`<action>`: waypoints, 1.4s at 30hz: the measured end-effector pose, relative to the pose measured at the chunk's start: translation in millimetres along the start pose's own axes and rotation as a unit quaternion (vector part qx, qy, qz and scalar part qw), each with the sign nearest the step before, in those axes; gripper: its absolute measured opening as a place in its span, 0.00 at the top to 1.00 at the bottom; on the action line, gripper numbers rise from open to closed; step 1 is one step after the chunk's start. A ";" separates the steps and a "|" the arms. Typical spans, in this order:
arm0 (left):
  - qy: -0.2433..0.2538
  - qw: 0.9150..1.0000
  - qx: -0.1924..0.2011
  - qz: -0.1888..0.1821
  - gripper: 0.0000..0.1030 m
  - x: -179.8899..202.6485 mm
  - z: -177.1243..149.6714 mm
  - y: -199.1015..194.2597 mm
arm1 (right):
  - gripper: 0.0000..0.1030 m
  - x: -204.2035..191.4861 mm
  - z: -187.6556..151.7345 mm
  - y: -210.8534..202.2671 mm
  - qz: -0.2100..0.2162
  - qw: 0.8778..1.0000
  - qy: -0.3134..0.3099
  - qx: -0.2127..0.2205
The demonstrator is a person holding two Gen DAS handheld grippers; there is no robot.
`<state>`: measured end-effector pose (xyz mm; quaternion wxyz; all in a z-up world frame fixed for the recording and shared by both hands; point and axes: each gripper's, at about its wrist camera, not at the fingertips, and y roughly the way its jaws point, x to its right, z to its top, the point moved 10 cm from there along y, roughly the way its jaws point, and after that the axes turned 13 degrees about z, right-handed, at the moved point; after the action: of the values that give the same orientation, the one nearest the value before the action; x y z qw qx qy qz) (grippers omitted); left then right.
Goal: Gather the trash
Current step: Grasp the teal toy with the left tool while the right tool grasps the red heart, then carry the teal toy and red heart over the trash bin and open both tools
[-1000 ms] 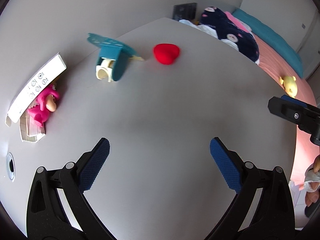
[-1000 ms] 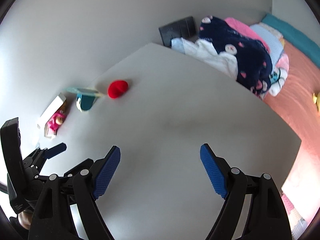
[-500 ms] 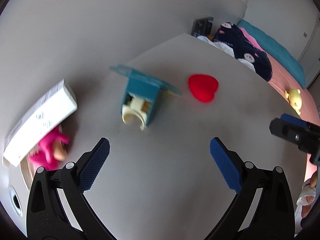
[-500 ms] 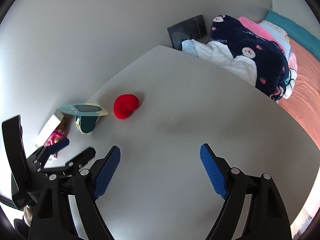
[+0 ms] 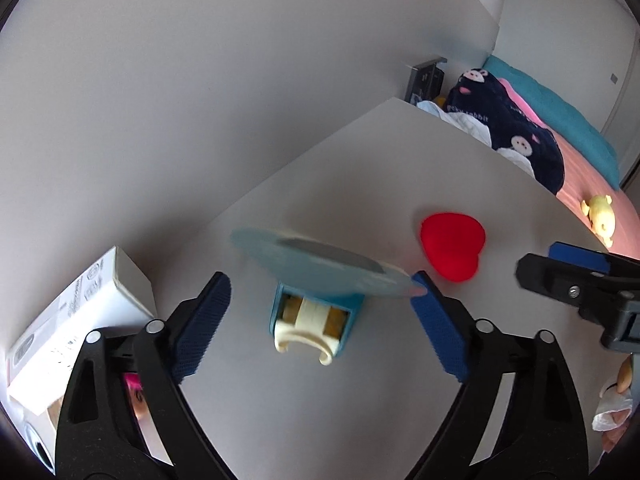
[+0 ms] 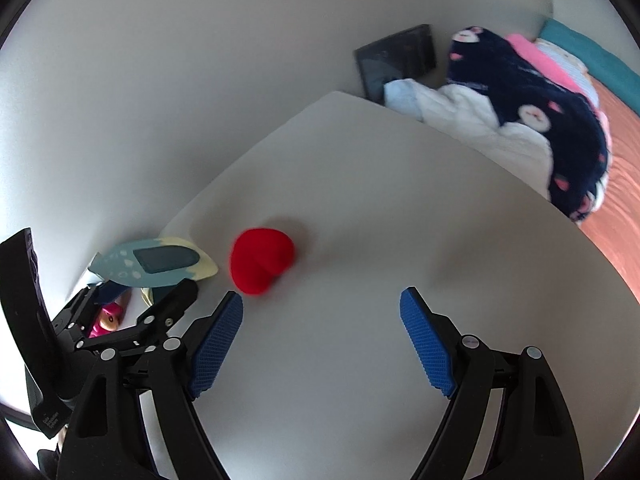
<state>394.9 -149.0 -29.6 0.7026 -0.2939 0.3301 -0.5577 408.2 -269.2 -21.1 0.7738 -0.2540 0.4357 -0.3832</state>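
Note:
A teal package (image 5: pixel 316 312) with a fish-shaped card top (image 5: pixel 320 264) and a cream plastic part inside lies on the white table (image 5: pixel 360 400). My left gripper (image 5: pixel 320 320) is open, its blue pads on either side of the package, apart from it. The card top also shows in the right wrist view (image 6: pixel 154 262). A red heart-shaped object (image 5: pixel 454 246) lies to the package's right, and in the right wrist view (image 6: pixel 260 264) it sits just ahead and left of my open, empty right gripper (image 6: pixel 322 344).
A white box (image 5: pixel 76 320) and a pink toy (image 5: pixel 134 384) lie at the table's left. Beyond the table's far edge is a bed with a dark blue blanket (image 6: pixel 540 120), a yellow plush (image 5: pixel 600 216) and a dark panel (image 6: pixel 396 60) against the wall.
My left gripper has moved forward until the teal package sits between its pads. My right gripper has moved forward and left toward the red heart.

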 end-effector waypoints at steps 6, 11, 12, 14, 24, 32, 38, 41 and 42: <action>0.015 1.000 0.008 0.004 0.44 -1.3 6.3 9.9 | 0.24 -9.4 15.6 32.2 0.003 1.000 -0.005 -0.011; 0.006 1.000 0.008 -0.004 0.61 -8.3 4.7 17.0 | 0.37 -17.7 22.3 46.3 -0.021 0.999 -0.048 -0.015; 0.001 1.000 0.008 -0.005 0.65 -10.4 5.0 16.9 | 0.39 -20.3 22.2 48.7 -0.032 0.997 -0.063 -0.017; -0.009 1.000 0.008 -0.013 0.65 -14.2 4.8 16.3 | 0.66 -24.1 19.7 50.7 -0.049 0.995 -0.088 -0.021; -0.009 1.000 0.011 -0.017 0.66 -13.1 0.0 -0.8 | 0.71 -25.4 7.7 35.6 -0.030 0.996 -0.076 -0.020; 0.004 0.999 0.022 -0.028 0.66 10.5 1.8 -32.1 | 0.71 -21.9 -4.4 -6.1 -0.015 0.998 -0.066 -0.013; 0.022 0.999 0.024 -0.037 0.66 36.5 -8.2 -60.2 | 0.71 -15.1 -26.5 -46.0 -0.011 0.998 -0.068 -0.010; 0.032 0.998 0.024 -0.044 0.66 52.1 -16.3 -76.3 | 0.71 -9.1 -36.7 -66.7 -0.013 0.998 -0.066 -0.005; 0.035 0.998 0.024 -0.046 0.66 56.9 -18.5 -81.1 | 0.71 -7.0 -39.5 -73.1 -0.013 0.998 -0.065 -0.002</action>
<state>341.6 -222.1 14.7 0.6714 -0.2719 0.3270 -0.6069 344.4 -308.0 16.0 0.7950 -0.2855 0.3822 -0.3747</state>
